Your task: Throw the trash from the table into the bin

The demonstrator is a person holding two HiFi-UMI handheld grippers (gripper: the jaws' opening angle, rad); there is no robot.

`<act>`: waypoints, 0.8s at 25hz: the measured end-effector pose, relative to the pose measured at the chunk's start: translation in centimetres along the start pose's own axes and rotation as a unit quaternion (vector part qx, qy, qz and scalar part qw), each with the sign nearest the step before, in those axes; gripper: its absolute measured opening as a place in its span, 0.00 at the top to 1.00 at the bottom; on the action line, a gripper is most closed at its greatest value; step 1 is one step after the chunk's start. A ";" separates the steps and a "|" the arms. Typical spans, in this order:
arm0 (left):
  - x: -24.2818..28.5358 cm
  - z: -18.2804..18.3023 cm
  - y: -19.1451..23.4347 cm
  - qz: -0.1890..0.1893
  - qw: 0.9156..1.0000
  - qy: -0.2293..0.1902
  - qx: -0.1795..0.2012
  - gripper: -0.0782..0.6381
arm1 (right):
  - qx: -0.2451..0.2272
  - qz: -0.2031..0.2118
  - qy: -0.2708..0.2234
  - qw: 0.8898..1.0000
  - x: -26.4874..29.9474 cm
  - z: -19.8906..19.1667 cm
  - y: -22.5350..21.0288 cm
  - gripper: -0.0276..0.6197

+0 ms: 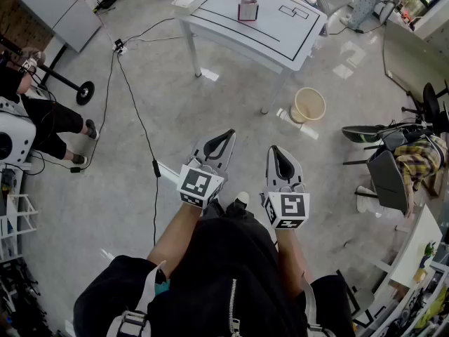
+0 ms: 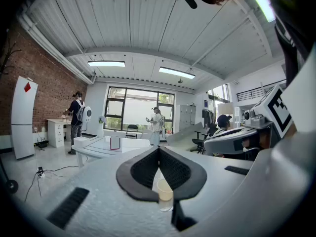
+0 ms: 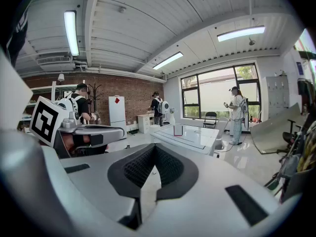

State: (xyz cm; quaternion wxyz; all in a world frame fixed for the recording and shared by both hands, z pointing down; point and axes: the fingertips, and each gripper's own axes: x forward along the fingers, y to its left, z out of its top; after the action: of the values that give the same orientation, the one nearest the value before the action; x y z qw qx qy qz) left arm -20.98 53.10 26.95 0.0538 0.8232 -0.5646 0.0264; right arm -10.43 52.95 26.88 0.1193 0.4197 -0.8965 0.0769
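Trash: 1 small pink box (image 1: 248,10) stands upright on the white table (image 1: 231,34), well apart from both grippers.
Bin: beige bucket (image 1: 309,104) on the floor, near the table's front leg.
Left gripper (image 1: 226,137): jaws closed together, holding nothing, over bare floor, aimed toward the table.
Right gripper (image 1: 275,152): jaws fully closed, empty, just beside the left gripper.
Floor: 1 black cable (image 1: 133,111) runs left of the grippers.

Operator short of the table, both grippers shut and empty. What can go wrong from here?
The black cable runs along the floor beside the route to the table: trip risk.
The bin sits low by the table leg, away from the pink box; a toss may miss.
The left gripper and right gripper are shut; reaching in unopened could knock the box off.
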 end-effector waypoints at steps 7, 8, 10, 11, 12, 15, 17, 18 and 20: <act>0.0 -0.2 -0.6 -0.005 1.000 0.004 -0.003 0.88 | 0.013 0.006 -0.016 1.000 -0.7 0.1 0.4 0.94; 0.1 -0.2 -0.7 -0.005 1.000 0.004 -0.003 0.88 | 0.016 0.008 -0.019 1.000 -0.8 0.2 0.4 0.94; 0.3 0.0 -0.9 -0.006 1.000 0.002 0.001 0.88 | 0.018 0.012 -0.020 1.000 -0.8 0.1 0.4 0.94; 0.4 0.0 -1.0 -0.006 1.000 0.002 0.001 0.88 | 0.018 0.013 -0.019 1.000 -0.7 0.0 0.3 0.94; 0.6 -0.1 -1.2 -0.006 1.000 0.002 0.002 0.88 | 0.017 0.014 -0.018 1.000 -0.7 -0.1 0.2 0.94; 1.0 -0.3 -1.7 -0.004 1.000 0.004 -0.001 0.88 | 0.020 0.020 -0.015 0.999 -0.9 -0.4 -0.2 0.94; 1.4 -0.4 -2.1 -0.004 1.000 0.005 0.000 0.88 | 0.023 0.025 -0.012 0.999 -1.1 -0.6 -0.4 0.94; 1.5 -0.4 -2.3 -0.003 1.000 0.006 0.001 0.88 | 0.023 0.027 -0.011 0.999 -1.2 -0.7 -0.6 0.94; 1.7 -0.4 -2.9 0.000 1.000 0.006 0.001 0.88 | 0.023 0.031 -0.010 0.999 -1.6 -0.8 -0.9 0.94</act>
State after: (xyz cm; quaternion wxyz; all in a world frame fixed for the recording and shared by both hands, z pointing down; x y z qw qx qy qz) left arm -17.69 52.64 27.39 0.0567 0.8233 -0.5639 0.0323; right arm -8.61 53.76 27.27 0.0977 0.3953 -0.9082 0.0968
